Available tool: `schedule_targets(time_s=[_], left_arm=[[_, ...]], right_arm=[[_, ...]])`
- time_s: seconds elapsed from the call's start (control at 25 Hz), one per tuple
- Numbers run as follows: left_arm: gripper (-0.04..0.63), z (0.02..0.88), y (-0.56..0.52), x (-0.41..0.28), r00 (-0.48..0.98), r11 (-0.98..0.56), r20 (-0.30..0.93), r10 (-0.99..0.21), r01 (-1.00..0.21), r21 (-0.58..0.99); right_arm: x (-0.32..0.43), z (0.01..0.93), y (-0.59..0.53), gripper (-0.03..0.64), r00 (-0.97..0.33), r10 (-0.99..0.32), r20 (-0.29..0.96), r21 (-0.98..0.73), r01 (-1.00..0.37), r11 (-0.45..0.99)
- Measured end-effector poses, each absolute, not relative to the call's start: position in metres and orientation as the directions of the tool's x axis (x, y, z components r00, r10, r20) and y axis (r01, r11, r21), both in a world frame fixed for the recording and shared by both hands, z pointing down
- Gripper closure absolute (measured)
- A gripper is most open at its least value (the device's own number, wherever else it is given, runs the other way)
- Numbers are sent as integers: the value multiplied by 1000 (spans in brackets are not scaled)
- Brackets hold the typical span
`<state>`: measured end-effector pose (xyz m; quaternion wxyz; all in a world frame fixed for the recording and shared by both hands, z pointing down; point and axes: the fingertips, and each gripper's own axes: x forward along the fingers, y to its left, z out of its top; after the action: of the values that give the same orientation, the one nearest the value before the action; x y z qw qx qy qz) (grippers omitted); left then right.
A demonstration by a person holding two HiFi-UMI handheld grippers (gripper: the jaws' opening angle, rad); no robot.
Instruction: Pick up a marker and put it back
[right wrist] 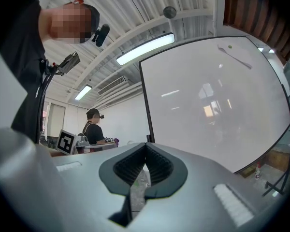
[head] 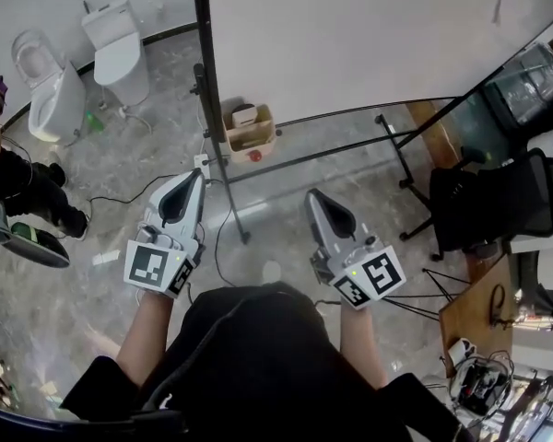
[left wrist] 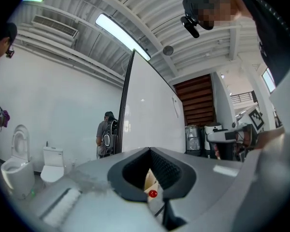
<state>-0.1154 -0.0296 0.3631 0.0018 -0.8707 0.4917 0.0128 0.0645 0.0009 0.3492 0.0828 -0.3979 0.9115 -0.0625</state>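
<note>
A small wooden box [head: 249,132] hangs on the whiteboard stand just ahead of me, with a white object [head: 244,114] inside it. At its front edge shows a small red round tip [head: 254,155]; I cannot tell whether it is a marker. My left gripper [head: 195,175] points at the box, a little short of it, with its jaws together and nothing between them. In the left gripper view the red tip [left wrist: 152,194] and the box [left wrist: 150,179] peek through the slit below the left gripper [left wrist: 150,151]. My right gripper [head: 313,194] is also shut and empty, to the right of the box. The right gripper [right wrist: 145,146] faces the whiteboard [right wrist: 212,105].
The large whiteboard [head: 369,35] stands on a black frame with legs [head: 230,201] on the floor between the grippers. Two white toilets [head: 120,49] stand at the back left near a crouching person [head: 18,187]. A black chair [head: 498,201] and a desk stand at the right. Cables lie on the floor.
</note>
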Motion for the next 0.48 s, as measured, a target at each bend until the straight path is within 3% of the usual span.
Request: schedule_targets(time_s=[0.48], left_arm=[[591, 356, -65, -67, 396, -396, -36, -918, -918, 1]], right_arm=[[107, 358, -46, 607, -772, -627, -103, -201, -602, 773]])
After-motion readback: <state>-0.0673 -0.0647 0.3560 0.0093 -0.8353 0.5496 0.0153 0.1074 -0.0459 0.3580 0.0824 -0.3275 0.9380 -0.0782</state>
